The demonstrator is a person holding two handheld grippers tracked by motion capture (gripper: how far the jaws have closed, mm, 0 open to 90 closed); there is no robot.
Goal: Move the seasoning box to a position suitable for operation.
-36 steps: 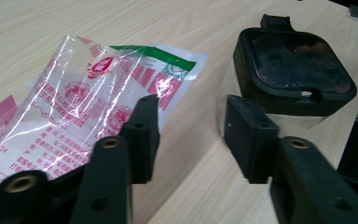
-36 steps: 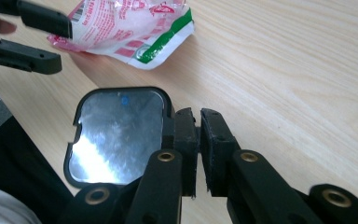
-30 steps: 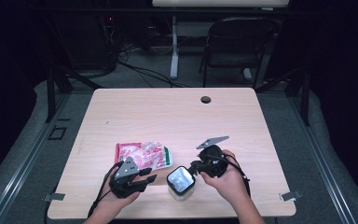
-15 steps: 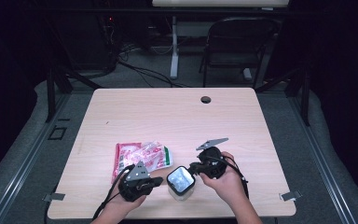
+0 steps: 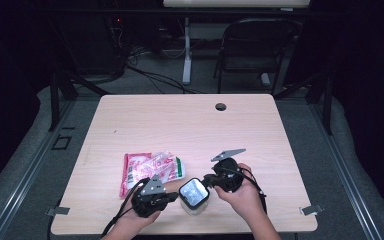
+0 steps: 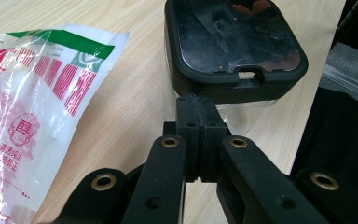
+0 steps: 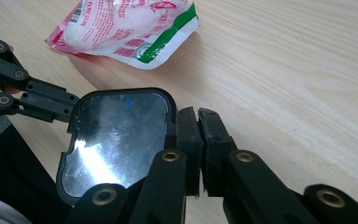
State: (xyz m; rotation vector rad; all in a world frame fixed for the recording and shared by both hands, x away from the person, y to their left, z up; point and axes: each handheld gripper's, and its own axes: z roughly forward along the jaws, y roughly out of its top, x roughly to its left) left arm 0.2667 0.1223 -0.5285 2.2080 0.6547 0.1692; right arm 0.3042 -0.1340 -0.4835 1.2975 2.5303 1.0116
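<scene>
Now that the left gripper [image 5: 172, 196] has just been closing its jaws, they stand fully together right at the near edge of the black lid [image 6: 235, 39] of the clear container [image 5: 194, 197], which sits on the desk [image 5: 260, 130] close to the person's edge, between the two hands. From the left gripper view the pads meet with nothing plainly pinched between them, their tips just under the lid's small latch tab, so I cannot tell whether they have caught any of it. A second ago this gripper lay a little farther up the desk, by the red and white snack bag [image 5: 147, 169]; it has since drawn in beside the container. On the other side the right gripper [image 5: 211, 180] has its jaws closed too, pressed against the lid's rim. My guess is that both now brace the container for opening the lid
</scene>
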